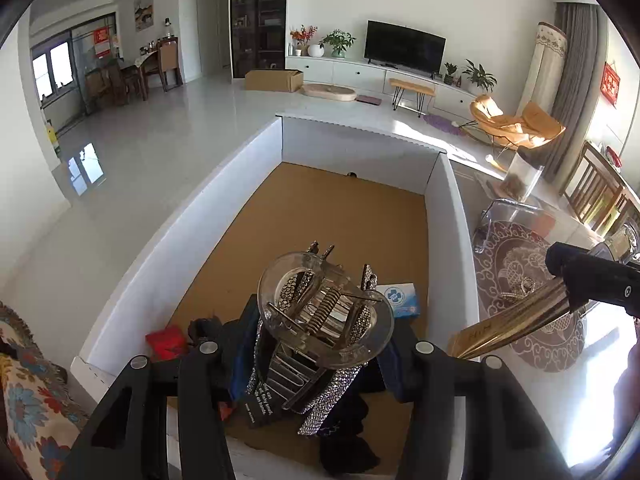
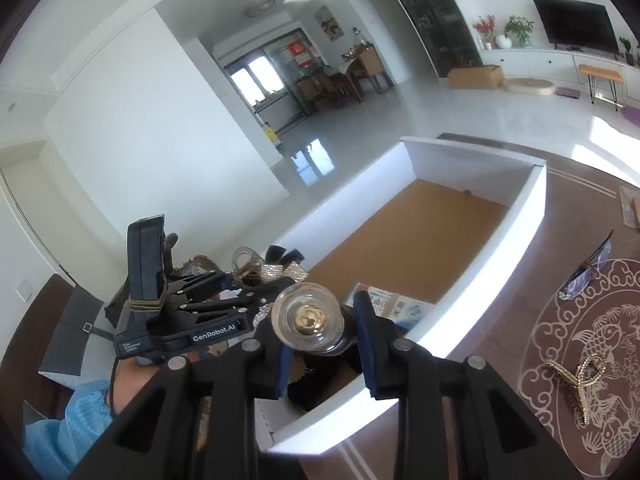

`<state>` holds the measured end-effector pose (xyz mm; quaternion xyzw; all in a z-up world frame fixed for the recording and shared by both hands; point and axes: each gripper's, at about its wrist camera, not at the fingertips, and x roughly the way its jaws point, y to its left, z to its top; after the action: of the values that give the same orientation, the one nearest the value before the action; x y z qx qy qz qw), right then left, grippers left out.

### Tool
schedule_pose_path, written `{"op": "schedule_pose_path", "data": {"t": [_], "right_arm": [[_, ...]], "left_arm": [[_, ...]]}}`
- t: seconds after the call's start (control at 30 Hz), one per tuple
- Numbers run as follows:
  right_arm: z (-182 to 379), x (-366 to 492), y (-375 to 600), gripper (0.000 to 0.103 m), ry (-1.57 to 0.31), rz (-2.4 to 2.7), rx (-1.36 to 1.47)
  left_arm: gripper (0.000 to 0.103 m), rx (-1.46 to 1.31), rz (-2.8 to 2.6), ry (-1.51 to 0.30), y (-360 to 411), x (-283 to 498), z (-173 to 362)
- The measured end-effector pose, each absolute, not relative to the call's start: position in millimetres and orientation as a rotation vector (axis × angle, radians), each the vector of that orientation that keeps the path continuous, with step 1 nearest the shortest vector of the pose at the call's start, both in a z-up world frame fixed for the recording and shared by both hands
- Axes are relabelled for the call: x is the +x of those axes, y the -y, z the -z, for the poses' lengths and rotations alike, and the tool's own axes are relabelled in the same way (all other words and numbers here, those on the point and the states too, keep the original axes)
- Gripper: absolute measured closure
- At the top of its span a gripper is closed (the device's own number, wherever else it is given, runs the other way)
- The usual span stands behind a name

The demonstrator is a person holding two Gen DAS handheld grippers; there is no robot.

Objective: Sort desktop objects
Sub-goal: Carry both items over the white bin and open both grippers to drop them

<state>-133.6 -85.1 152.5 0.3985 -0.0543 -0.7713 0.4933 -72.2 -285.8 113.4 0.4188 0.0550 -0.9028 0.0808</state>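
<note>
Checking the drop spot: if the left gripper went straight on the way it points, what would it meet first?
Probably the brown floor of the white box; the left gripper, holding a clear hair clip, aims into it, though depth is unclear.

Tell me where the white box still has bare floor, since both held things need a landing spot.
Free: the far stretch of brown floor in the white box, bordered by its far and side walls. Crowded: the near end, with the red item, the blue-and-white packet and dark things under the left gripper.
</note>
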Motion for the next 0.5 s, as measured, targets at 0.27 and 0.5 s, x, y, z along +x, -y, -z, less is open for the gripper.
{"op": "schedule_pose_path", "data": {"t": [0.27, 0.5], "right_arm": [[-94, -116, 182, 0.035, -0.087, 1.850, 1.052], [-96, -117, 95, 0.025, 0.006, 1.993, 0.910]], "left_arm": [[0.029, 1.331, 2.366, -0.130, 329, -86, -58], [0.019, 1.262, 2.420, -0.179, 315, -75, -60]]}}
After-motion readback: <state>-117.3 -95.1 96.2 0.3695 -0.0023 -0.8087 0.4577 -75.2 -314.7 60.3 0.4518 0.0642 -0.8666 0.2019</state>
